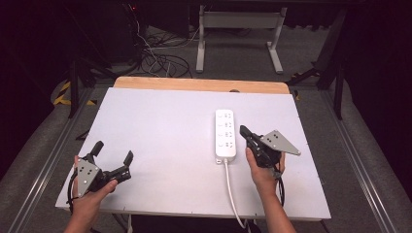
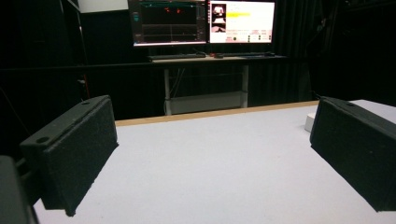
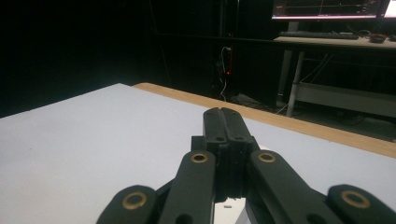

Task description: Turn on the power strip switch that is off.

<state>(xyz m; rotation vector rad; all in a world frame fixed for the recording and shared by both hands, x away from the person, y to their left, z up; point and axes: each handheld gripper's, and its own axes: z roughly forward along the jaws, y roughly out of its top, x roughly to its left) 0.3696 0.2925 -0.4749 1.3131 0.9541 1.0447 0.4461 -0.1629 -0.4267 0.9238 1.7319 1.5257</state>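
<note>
A white power strip (image 1: 225,135) lies lengthwise right of the table's (image 1: 160,145) middle, and its white cable (image 1: 231,189) runs off the near edge. My right gripper (image 1: 242,129) is shut, jaws pressed together with nothing between them, just right of the strip and pointing at its middle. In the right gripper view the closed gripper (image 3: 223,112) points over the white tabletop. My left gripper (image 1: 114,150) rests open at the near left corner, far from the strip. Its pads (image 2: 74,154) stand wide apart over bare table, and a corner of the strip (image 2: 308,122) peeks past the right pad.
A wooden strip (image 1: 199,84) edges the table's far side. Beyond it stand a white desk frame (image 1: 238,22) and loose floor cables (image 1: 160,60). Two lit monitors (image 2: 201,21) sit on that desk. Metal rails (image 1: 354,155) run along both sides of the table.
</note>
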